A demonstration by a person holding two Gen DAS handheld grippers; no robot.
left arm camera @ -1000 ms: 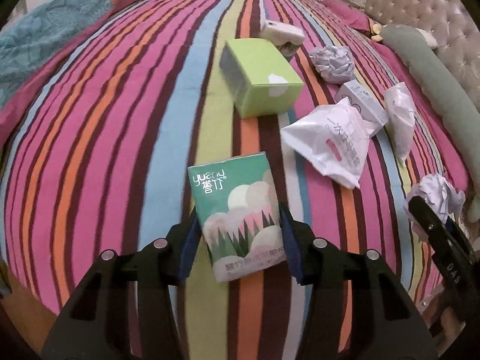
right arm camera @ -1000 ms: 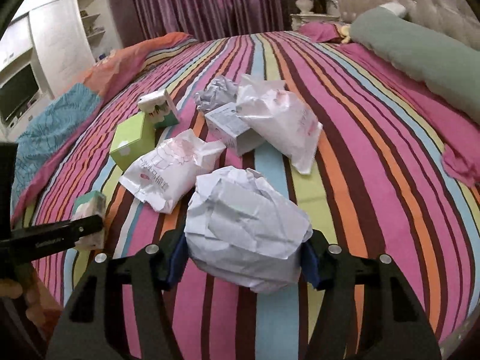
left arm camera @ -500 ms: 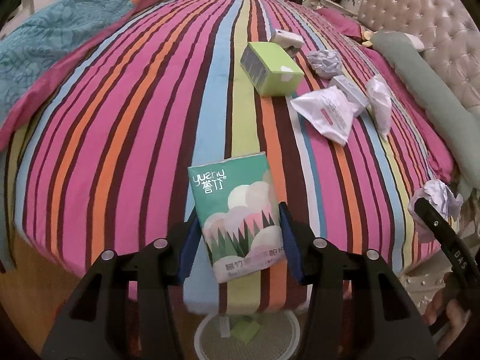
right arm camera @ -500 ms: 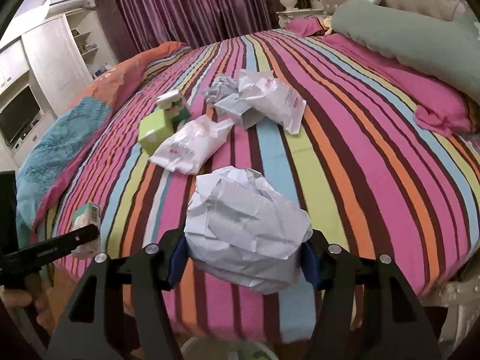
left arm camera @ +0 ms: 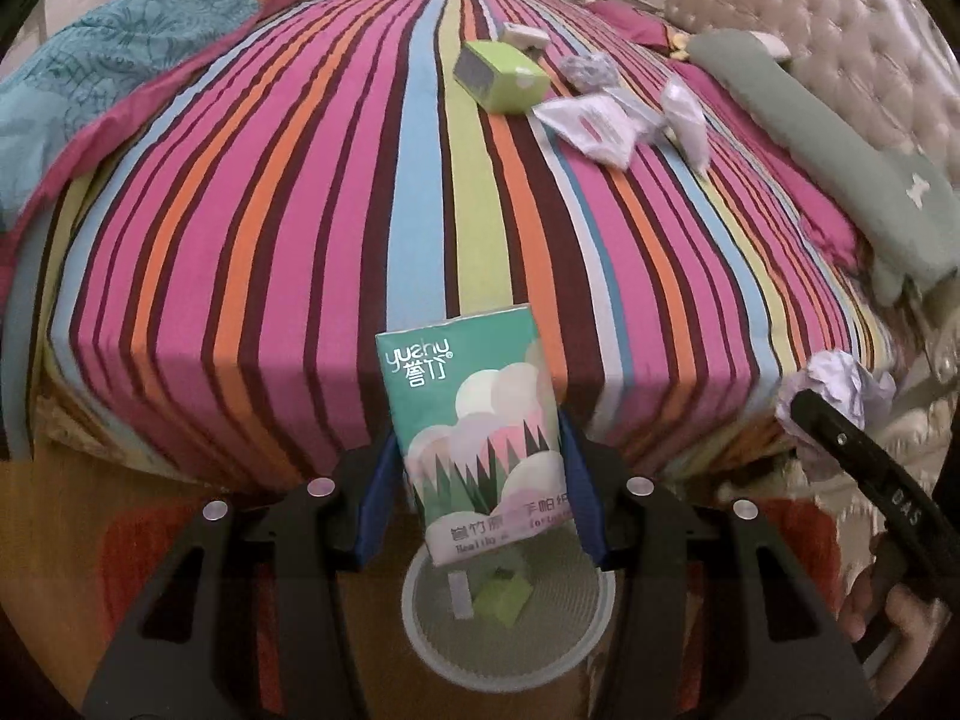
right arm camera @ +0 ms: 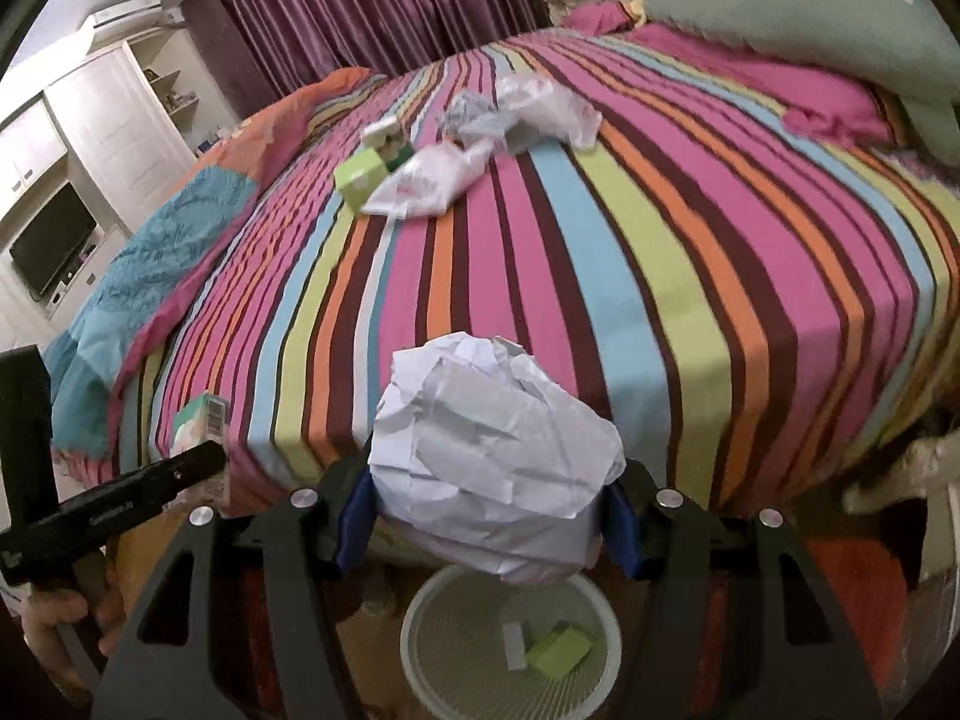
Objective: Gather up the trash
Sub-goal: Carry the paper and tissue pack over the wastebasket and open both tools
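The left gripper (left arm camera: 477, 492) fingers are clamping a green tissue pack (left arm camera: 477, 444), the right gripper (right arm camera: 486, 516) fingers a crumpled white paper ball (right arm camera: 492, 462); released off-centre, either is probably missing the white mesh bin (right arm camera: 420, 618)

Tissue pack (left arm camera: 480, 438): green, white "yuehu" print with tree and cloud art, upright, clamped by its side edges in the left gripper (left arm camera: 477, 495), directly above the bin (left arm camera: 420, 630).

Paper ball (right arm camera: 492, 468): large crumpled white wad, clamped in the right gripper (right arm camera: 486, 519), above the bin's far rim.

Bin: round white mesh wastebasket on the floor at the foot of the bed; holds a green box and a white strip.

Still on the bedspread, clustered mid-bed: green box (left arm camera: 501, 75), small white carton (left arm camera: 523, 36), grey paper wad (left arm camera: 589, 69), white wrappers (left arm camera: 591, 126).
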